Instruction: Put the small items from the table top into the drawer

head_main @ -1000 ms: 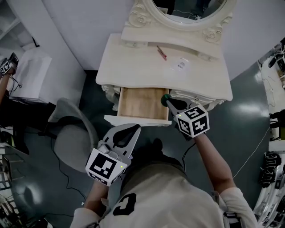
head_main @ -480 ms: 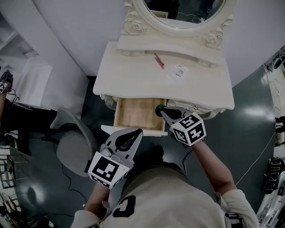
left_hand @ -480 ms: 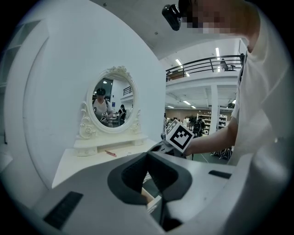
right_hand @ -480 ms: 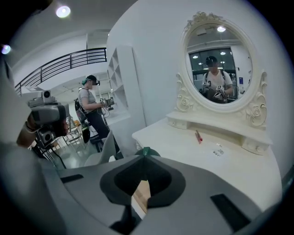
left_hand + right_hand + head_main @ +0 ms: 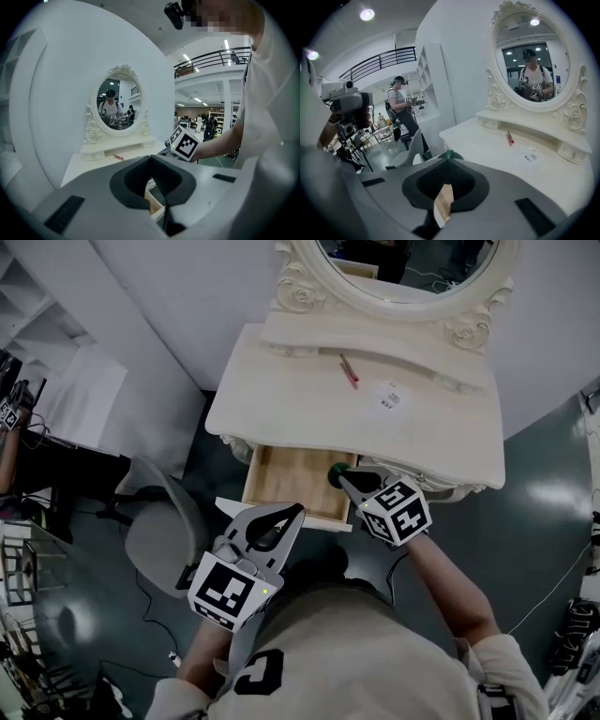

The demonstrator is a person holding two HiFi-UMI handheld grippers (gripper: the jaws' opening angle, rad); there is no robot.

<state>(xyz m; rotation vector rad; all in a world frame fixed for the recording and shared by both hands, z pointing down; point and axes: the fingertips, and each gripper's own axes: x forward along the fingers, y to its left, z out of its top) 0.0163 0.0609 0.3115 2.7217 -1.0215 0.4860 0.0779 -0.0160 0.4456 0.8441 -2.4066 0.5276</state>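
A red pen [image 5: 349, 370] and a small clear labelled packet [image 5: 387, 399] lie on the cream vanity top [image 5: 281, 399], below the mirror shelf. The wooden drawer [image 5: 292, 482] stands pulled out, its bare bottom showing. My right gripper [image 5: 336, 474] is shut and hangs over the drawer's right rear corner; a small dark green bit shows at its tips, and I cannot tell if it is a held thing. My left gripper [image 5: 298, 512] is shut with nothing in it, its tips over the drawer's front panel. The right gripper view shows the pen [image 5: 509, 137] and packet [image 5: 529, 157] ahead.
An oval mirror [image 5: 403, 268] in a carved frame stands at the back of the vanity. A grey chair [image 5: 164, 526] sits left of the drawer. White shelving [image 5: 66, 399] and cables are at the far left. A person stands in the background of the right gripper view.
My left gripper has moved forward, from just short of the drawer front to over it. My right gripper has shifted slightly left over the drawer. Pen and packet have not moved.
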